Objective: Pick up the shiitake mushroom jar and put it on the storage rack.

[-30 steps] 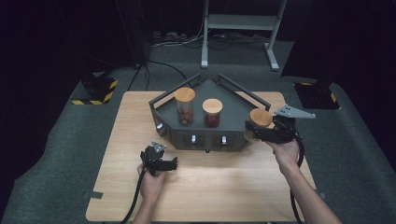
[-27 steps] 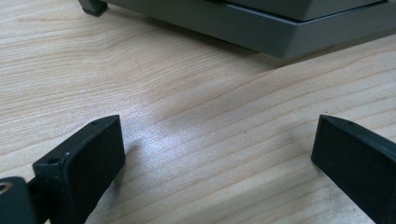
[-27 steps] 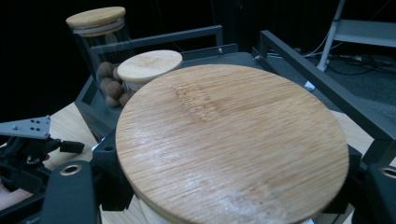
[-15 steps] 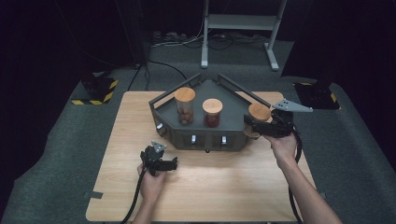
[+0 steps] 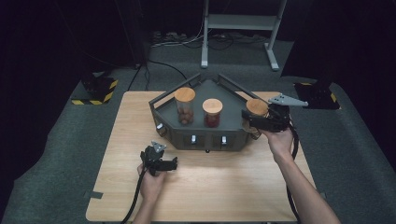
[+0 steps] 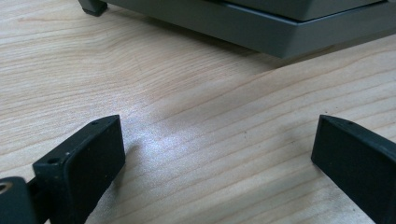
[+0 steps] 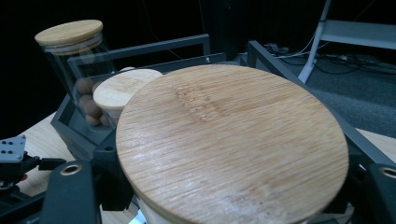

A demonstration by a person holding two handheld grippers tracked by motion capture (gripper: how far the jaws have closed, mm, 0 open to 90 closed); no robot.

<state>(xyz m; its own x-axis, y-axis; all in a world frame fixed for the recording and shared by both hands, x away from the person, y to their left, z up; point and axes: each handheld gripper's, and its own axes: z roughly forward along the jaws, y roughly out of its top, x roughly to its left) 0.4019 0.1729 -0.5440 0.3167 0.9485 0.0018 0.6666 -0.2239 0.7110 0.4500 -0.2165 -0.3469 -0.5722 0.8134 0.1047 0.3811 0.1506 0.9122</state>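
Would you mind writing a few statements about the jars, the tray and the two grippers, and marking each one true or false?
1. The right gripper is clamped on a wooden-lidded jar. True.
2. The left gripper holds a jar. False: its jaws stand open over bare table.
3. Two jars stand inside the grey tray. True: the tall jar and the short jar.
4. All lids are metal. False: they are wood.
5. The held jar sits at the tray's left end. False: it is at the right end.
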